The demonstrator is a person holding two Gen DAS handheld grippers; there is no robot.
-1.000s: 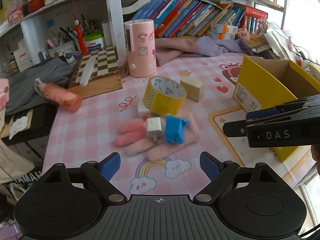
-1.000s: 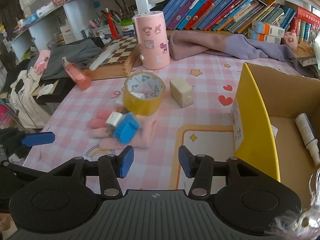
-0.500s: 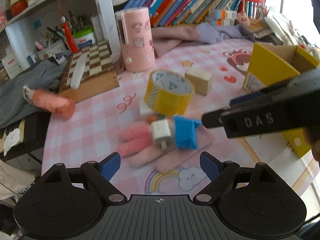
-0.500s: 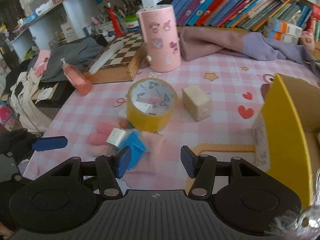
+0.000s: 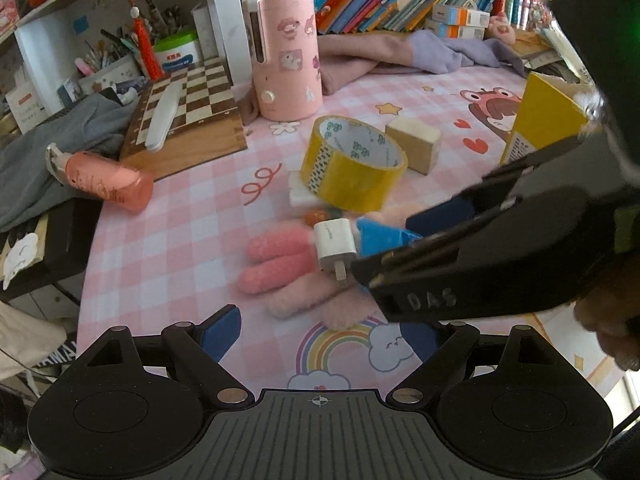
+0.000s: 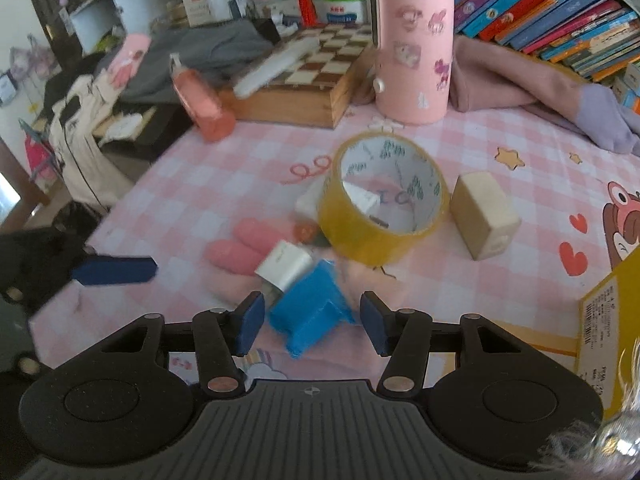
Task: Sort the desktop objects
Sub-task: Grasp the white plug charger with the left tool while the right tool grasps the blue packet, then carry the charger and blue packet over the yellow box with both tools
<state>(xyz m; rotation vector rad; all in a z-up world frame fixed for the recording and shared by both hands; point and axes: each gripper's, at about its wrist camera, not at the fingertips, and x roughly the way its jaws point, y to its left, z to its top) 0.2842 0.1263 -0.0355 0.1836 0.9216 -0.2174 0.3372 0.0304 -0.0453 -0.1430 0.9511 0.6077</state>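
Observation:
On the pink checked mat, a blue block (image 6: 312, 316) and a white charger plug (image 6: 284, 266) lie on a fluffy pink glove (image 5: 280, 268). Behind them stand a yellow tape roll (image 5: 352, 164) and a beige block (image 5: 414, 142). My right gripper (image 6: 312, 324) straddles the blue block, its jaws closing with a small gap on each side. In the left wrist view the right gripper (image 5: 384, 246) reaches in from the right over the blue block (image 5: 376, 236). My left gripper (image 5: 320, 336) hangs open and empty just in front of the glove.
A yellow cardboard box (image 5: 540, 120) stands at the right. A pink cylinder (image 5: 286, 52), a chessboard (image 5: 188, 108) and an orange-pink bottle (image 5: 104, 182) lie behind and to the left. Books and clothes line the back. The mat's left edge drops off.
My right gripper has swung in from the right and down, so that it now sits around the blue block. The left gripper has edged closer to the glove, still wide open.

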